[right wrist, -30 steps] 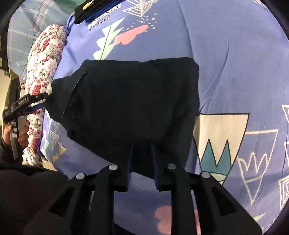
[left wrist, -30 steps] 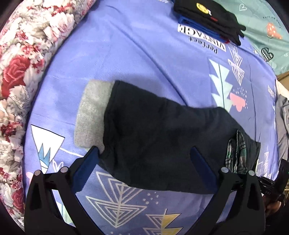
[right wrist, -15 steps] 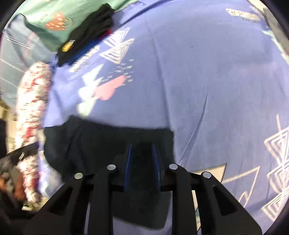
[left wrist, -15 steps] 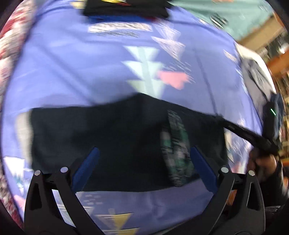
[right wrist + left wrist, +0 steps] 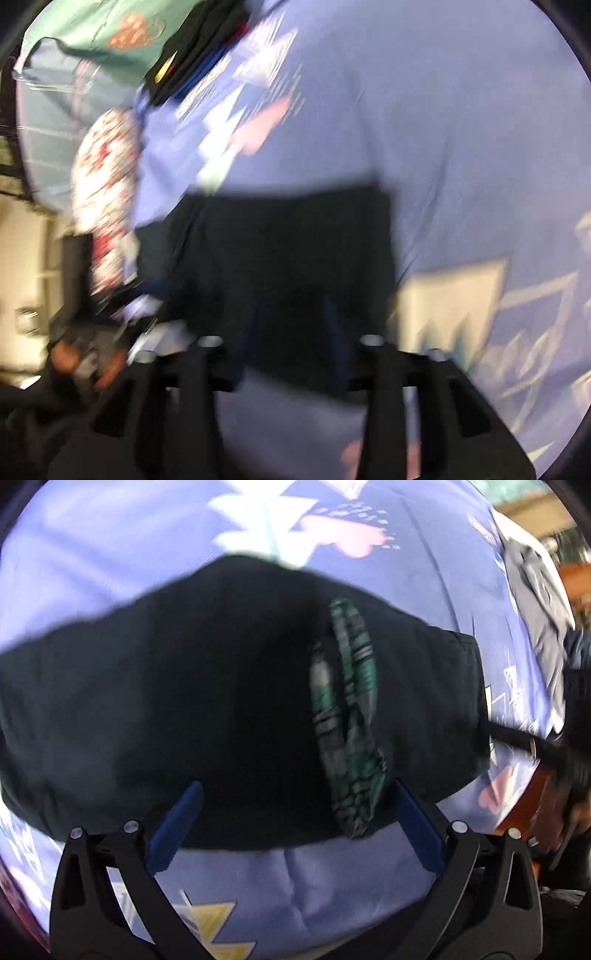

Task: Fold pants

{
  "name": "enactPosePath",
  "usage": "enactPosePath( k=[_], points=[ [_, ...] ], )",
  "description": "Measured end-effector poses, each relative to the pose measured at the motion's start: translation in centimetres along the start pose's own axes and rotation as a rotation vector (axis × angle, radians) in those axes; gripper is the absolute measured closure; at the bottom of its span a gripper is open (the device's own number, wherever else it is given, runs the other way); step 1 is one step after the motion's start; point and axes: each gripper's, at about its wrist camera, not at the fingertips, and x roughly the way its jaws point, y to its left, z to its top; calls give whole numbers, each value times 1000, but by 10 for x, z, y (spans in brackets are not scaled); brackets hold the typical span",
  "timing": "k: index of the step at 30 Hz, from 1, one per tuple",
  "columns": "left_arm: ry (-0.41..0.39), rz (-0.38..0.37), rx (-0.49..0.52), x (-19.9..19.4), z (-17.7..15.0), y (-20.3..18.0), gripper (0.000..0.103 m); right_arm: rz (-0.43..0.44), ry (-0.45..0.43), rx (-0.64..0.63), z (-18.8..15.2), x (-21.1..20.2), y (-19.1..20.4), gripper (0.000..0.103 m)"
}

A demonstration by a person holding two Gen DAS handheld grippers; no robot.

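Dark navy pants (image 5: 184, 701) lie folded across the purple patterned bedsheet (image 5: 332, 878), with a green plaid lining (image 5: 351, 720) showing at the waist. My left gripper (image 5: 295, 827) is open, its blue pads either side of the pants' near edge. In the blurred right wrist view the pants (image 5: 295, 251) fill the middle, and my right gripper (image 5: 295, 332) is shut on their near edge. The right gripper also shows at the pants' right end in the left wrist view.
A floral pillow (image 5: 107, 184) lies at the bed's left side. A stack of folded dark clothes (image 5: 199, 48) sits at the far end beside a green cloth (image 5: 110, 37). Grey clothing (image 5: 535, 590) lies at the right edge.
The left gripper has swung right along the pants, from the grey cuff end toward the plaid waist, and moved closer. The right gripper stays shut on the pants while its view shifts.
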Motion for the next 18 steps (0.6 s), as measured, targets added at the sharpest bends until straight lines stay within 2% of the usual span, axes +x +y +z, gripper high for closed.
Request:
enactPosePath(
  k=[1, 2, 4, 5, 8, 10, 11, 14, 16, 18],
  points=[
    [1, -7, -16, 0, -1, 4, 2, 20, 28, -17, -8, 4, 4, 55],
    [0, -2, -22, 2, -2, 7, 2, 2, 36, -39, -14, 6, 6, 55],
    [1, 26, -21, 8, -3, 12, 2, -79, 49, -75, -22, 15, 8, 55],
    [2, 33, -21, 12, -3, 14, 2, -74, 33, -74, -22, 15, 8, 55],
    [7, 41, -19, 14, -4, 12, 2, -73, 58, -54, -13, 14, 12, 55],
    [-4, 35, -14, 11, -3, 9, 2, -40, 15, -74, -2, 4, 21, 55],
    [-8, 36, -14, 12, -2, 9, 2, -52, -33, -85, 7, -5, 24, 55],
    [-8, 37, -27, 19, -2, 10, 2, -155, -127, -32, 30, -10, 15, 55],
    [-18, 52, -12, 22, -3, 7, 2, -183, -131, 24, 42, 1, 0, 56],
    [-29, 60, 11, 25, -5, 5, 2, -206, -110, 21, 47, 15, -4, 53]
  ],
)
